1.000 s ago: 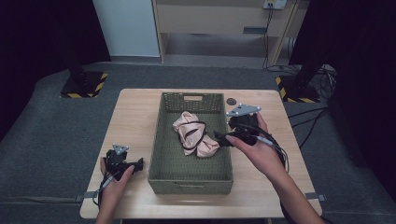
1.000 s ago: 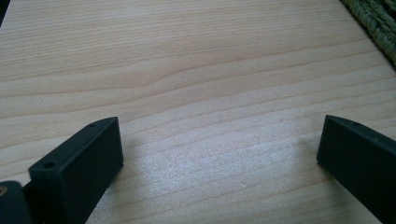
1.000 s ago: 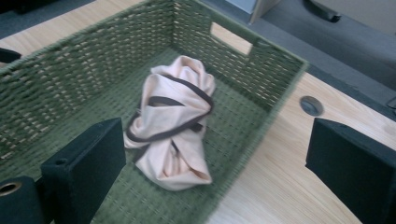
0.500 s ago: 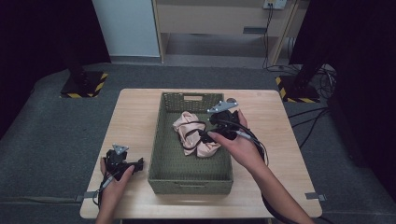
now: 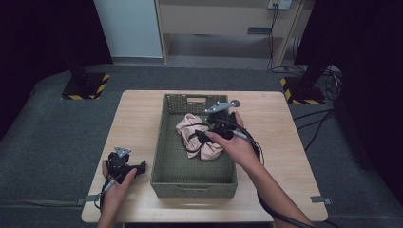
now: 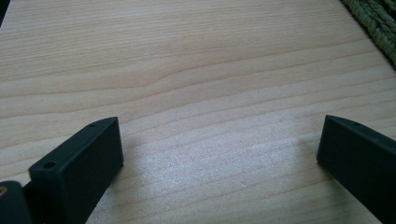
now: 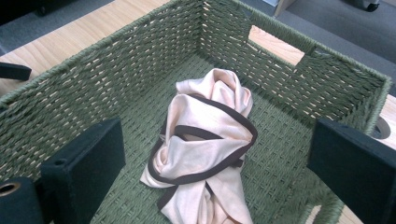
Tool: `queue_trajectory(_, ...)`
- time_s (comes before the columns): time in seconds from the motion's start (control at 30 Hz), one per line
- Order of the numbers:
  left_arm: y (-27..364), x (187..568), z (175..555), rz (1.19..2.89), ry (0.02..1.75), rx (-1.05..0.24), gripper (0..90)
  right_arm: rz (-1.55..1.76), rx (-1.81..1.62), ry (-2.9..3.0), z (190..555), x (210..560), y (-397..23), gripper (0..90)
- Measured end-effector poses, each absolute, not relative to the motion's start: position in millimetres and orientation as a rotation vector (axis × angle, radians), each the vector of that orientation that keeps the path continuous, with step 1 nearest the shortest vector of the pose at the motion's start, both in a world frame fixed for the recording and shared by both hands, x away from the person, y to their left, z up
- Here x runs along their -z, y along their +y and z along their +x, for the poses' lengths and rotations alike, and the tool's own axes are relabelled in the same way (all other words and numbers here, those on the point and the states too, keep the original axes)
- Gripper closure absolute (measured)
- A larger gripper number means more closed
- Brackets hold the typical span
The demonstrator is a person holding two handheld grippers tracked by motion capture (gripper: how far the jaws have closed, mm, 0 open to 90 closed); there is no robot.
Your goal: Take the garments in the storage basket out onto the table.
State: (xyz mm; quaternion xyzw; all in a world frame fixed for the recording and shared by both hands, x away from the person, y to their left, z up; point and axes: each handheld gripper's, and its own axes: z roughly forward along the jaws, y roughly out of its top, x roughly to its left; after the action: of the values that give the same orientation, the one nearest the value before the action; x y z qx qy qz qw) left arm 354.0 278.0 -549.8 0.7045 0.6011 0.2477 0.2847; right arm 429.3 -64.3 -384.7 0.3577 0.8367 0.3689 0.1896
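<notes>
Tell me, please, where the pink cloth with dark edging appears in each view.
High view: pink cloth lies crumpled in the middle of the green basket, under the right gripper.
Left gripper view: table wood and a basket corner.
Right gripper view: cloth centred between the open jaws.
Shared landmark: the basket.

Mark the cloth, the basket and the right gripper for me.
cloth (image 7: 205, 140), right gripper view, its middle fold.
basket (image 5: 192, 186), high view, its near wall.
right gripper (image 7: 217, 161), right gripper view, midway between its open jaws.
</notes>
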Motion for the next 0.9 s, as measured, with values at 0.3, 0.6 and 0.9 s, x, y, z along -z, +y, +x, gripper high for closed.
queue_trajectory(0.3,278,550,354,1.885,1.608,-0.663,0.0,1.030,-1.030,2.354,436,393,-57,4.0)
queue_trajectory(0.6,278,550,354,1.885,1.608,-0.663,0.0,1.060,-1.010,2.362,444,403,-53,3.8)
queue_trajectory(0.9,278,550,354,1.885,1.608,-0.663,0.0,1.066,-0.997,2.373,446,410,-48,3.2)
